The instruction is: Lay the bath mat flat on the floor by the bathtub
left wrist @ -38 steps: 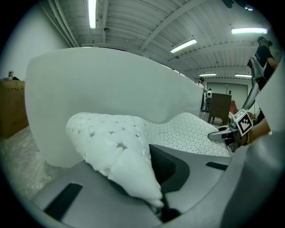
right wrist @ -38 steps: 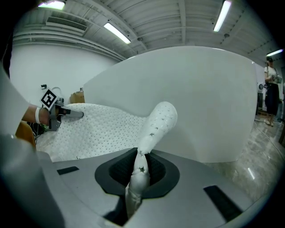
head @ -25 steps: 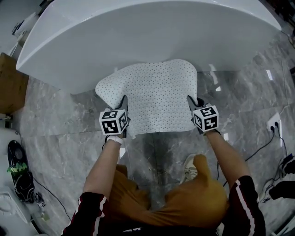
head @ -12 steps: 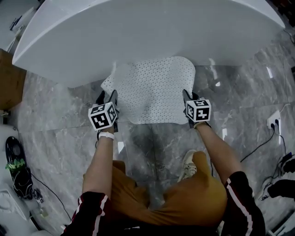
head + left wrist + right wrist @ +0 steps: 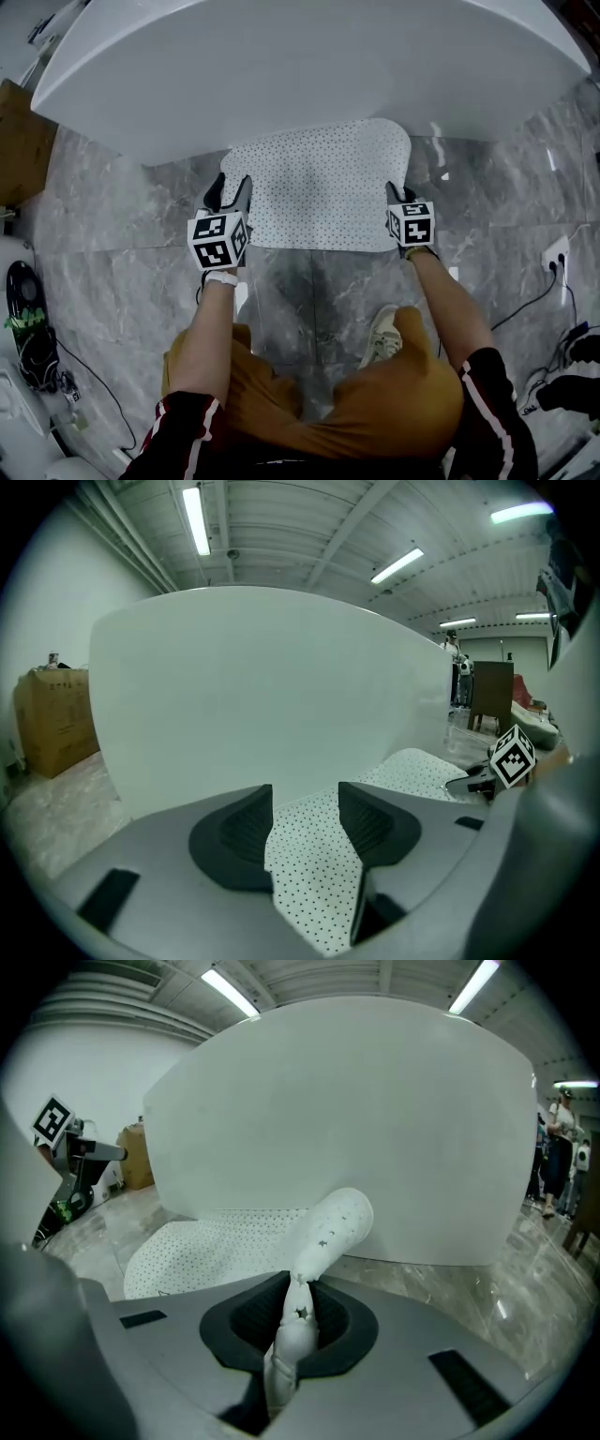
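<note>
Right claw pinches bath mat; left claw spread above it.

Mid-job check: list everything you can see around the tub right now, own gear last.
bathtub: one, white, across the top of the head view.
bath mat: one, white with dark dots, on the floor against the bathtub's side.
floor: one, grey marble, under everything.
cardboard box: one, brown, left of the bathtub.
socket block: one, white, on the floor at far right.
shoe: one, pale, near side of the mat.
left hand-held gripper: one, grey, jaws apart over the mat's near left corner.
right hand-held gripper: one, grey, shut on the mat's near right corner.
</note>
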A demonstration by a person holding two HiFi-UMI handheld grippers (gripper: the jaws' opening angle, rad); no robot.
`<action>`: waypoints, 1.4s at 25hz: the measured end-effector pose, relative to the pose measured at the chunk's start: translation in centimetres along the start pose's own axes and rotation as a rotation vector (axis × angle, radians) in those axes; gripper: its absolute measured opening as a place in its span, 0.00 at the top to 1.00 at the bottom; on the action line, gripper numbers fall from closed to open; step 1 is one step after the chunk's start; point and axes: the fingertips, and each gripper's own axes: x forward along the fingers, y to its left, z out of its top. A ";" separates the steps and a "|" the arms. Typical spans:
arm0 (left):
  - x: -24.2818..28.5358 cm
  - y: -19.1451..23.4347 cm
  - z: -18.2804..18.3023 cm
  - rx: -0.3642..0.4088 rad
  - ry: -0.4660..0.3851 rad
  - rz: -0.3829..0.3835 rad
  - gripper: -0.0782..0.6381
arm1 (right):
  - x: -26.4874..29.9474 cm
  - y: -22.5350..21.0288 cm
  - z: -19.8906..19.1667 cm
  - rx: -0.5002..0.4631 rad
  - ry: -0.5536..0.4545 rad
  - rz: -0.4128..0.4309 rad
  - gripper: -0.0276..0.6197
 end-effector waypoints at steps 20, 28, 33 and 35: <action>0.3 -1.9 0.2 0.019 -0.024 -0.075 0.57 | -2.5 -7.6 -2.8 -0.012 0.045 -0.272 0.67; 0.6 -3.1 0.5 0.031 -0.044 -0.119 0.57 | -4.6 -9.4 -3.1 0.021 -0.002 -0.349 0.65; 0.3 -4.0 1.2 0.048 -0.063 -0.139 0.57 | -6.0 -9.5 -3.2 0.028 -0.009 -0.348 0.65; 0.0 -3.8 2.2 0.058 -0.080 -0.136 0.57 | -7.0 -9.4 -2.7 0.047 -0.018 -0.348 0.65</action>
